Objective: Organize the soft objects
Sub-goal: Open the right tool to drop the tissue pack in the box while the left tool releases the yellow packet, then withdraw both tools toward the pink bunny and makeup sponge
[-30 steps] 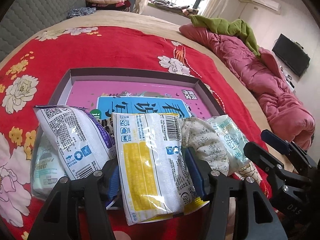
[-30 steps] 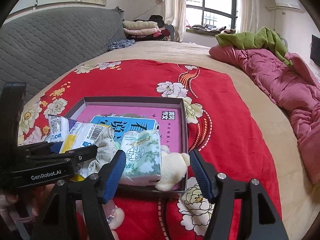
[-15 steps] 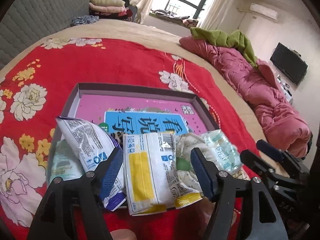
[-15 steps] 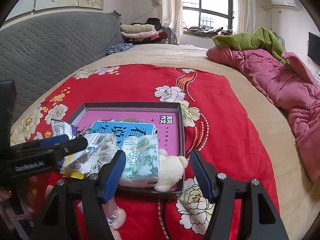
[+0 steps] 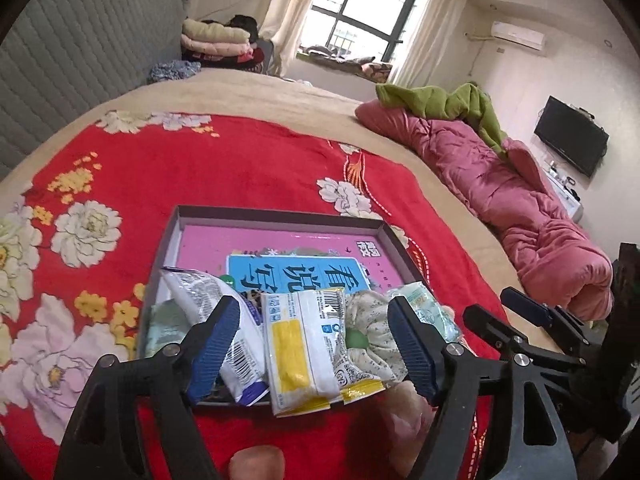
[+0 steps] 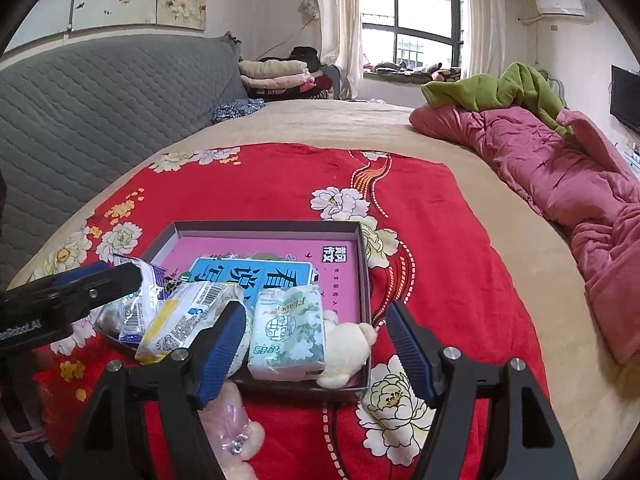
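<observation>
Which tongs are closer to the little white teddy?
Right. The right tongs hang open just in front of the white teddy in the box corner; the left tongs are over by the yellow-striped packet.

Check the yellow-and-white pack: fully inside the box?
No. The pack leans over the box's near wall, its lower end hanging outside above the red blanket.

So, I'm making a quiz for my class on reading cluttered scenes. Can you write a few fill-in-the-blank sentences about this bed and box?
1. The shallow box lies on a ____ blanket with a flower print.
2. The jaws of the left gripper stand ____, holding nothing.
3. The cream plush toy sits in the box right beside the green floral ____ pack.
4. A ____ garment is draped over the pink quilt.

Missing words: red; open; tissue; green
</observation>
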